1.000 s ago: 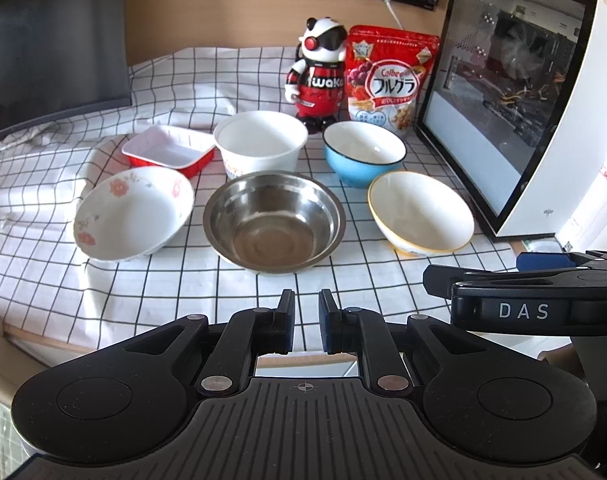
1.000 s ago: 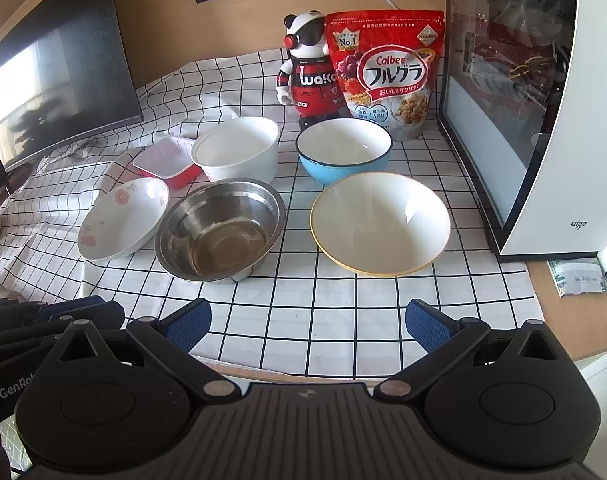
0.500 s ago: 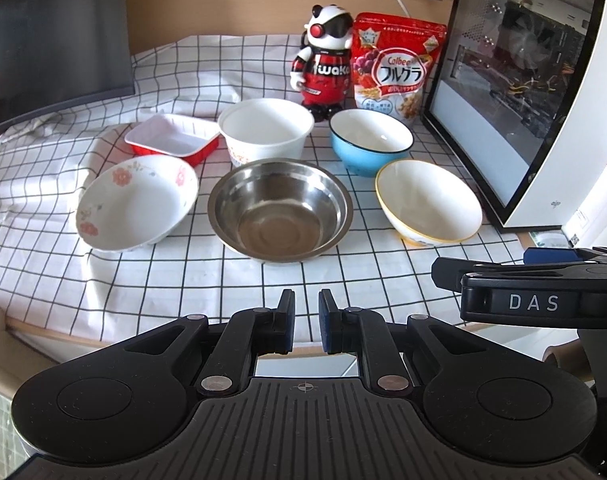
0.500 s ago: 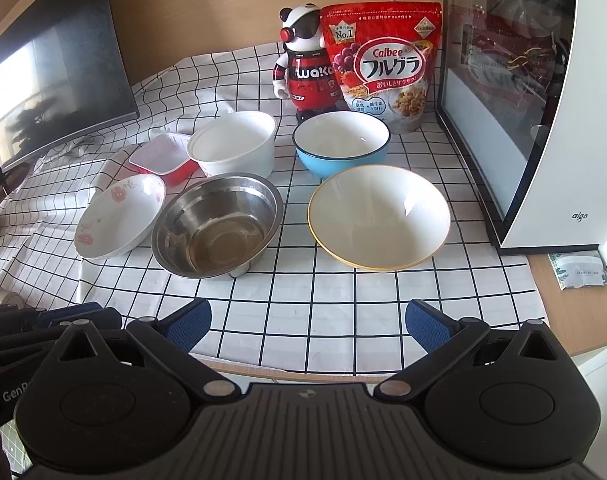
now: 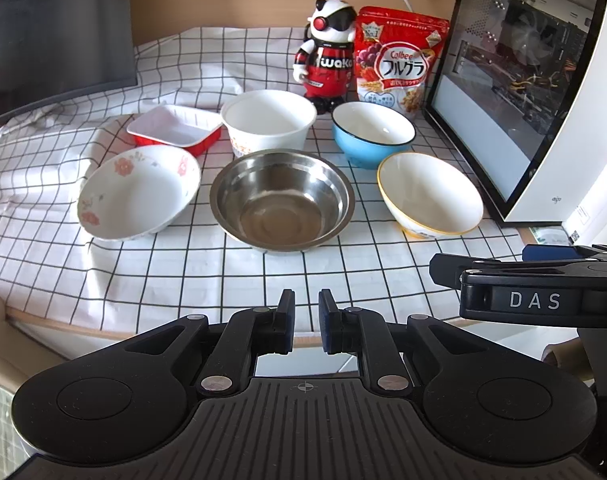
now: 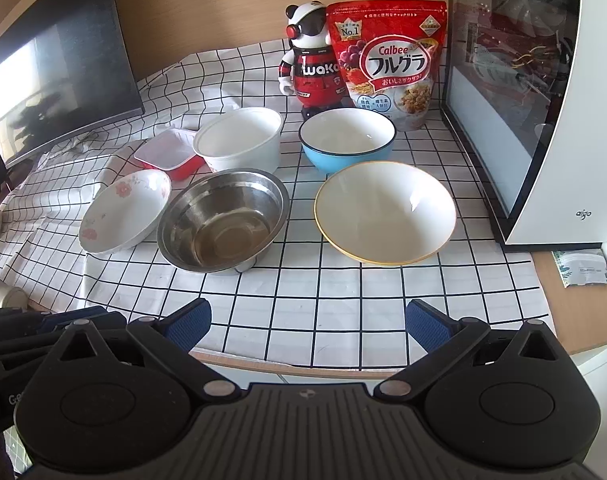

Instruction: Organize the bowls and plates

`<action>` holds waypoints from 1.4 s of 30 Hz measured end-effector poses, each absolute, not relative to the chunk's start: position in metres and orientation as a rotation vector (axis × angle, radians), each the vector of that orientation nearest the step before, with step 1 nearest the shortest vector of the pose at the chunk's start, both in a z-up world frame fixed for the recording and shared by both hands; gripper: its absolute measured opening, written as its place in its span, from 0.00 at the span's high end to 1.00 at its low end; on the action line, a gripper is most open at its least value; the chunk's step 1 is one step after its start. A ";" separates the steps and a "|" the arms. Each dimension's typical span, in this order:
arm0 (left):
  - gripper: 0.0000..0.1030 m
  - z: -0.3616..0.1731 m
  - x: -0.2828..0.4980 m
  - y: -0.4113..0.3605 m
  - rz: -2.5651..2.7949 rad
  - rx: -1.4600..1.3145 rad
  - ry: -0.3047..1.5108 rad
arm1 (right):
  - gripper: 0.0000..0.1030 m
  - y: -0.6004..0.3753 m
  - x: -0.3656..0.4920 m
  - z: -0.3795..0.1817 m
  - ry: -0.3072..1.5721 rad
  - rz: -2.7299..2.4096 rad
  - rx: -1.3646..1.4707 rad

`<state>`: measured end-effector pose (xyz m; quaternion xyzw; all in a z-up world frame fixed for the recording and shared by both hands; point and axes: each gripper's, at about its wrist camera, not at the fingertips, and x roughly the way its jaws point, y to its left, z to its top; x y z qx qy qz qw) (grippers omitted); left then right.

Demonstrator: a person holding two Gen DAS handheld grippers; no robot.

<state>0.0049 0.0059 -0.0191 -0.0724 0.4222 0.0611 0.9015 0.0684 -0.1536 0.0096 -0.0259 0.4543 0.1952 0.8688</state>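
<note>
The yellow-rimmed bowl [image 6: 385, 212] is seen on the checked tabletop [image 6: 303, 300] straight ahead of the wide-open, empty right tongs [image 6: 307, 322], just right of the steel bowl [image 6: 223, 220], while the nearly closed, empty left tongs [image 5: 305, 320] are aimed at that steel bowl.

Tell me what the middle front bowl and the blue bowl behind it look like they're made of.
The middle bowl looks like stainless steel: grey, mirror-like, reflecting its surroundings. The blue bowl seems to be glazed ceramic, glossy with a white inside and dark rim, though enamel or melamine can't be excluded.
</note>
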 end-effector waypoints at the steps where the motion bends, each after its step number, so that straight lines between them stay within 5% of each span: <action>1: 0.85 -0.019 0.005 0.006 0.123 -0.151 0.870 | 0.00 -0.153 0.068 0.010 0.951 0.412 -0.055; 42: 0.85 -0.022 0.000 0.009 0.126 -0.192 0.883 | 0.00 -0.146 0.063 -0.002 1.018 0.437 -0.084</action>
